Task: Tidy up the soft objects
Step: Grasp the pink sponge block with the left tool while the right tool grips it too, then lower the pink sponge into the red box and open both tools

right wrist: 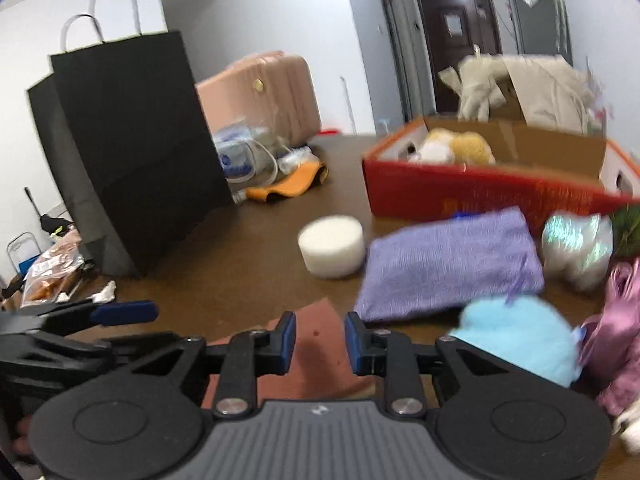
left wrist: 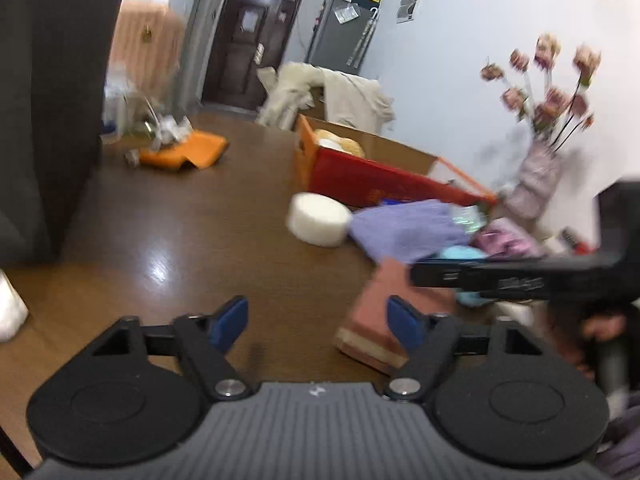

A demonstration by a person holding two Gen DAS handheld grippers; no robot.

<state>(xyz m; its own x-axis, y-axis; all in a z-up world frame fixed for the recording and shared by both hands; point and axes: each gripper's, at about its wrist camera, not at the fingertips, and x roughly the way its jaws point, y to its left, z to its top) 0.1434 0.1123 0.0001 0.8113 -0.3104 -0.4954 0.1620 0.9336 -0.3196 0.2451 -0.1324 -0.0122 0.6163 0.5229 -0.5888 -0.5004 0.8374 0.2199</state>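
Above brown table (right wrist: 240,264), right gripper (right wrist: 320,342) over reddish-brown pad (right wrist: 316,354), unclamped.

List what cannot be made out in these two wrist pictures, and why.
- Plush toy in the red box: box wall hides most, both views.
- Reddish-brown sponge: right gripper covers its near part.
- Blue fluffy ball: mostly hidden by right gripper, left view.

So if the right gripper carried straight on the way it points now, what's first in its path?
Most likely the reddish-brown sponge, already between the fingers of the right gripper; the purple cloth lies beyond. Depth is uncertain.
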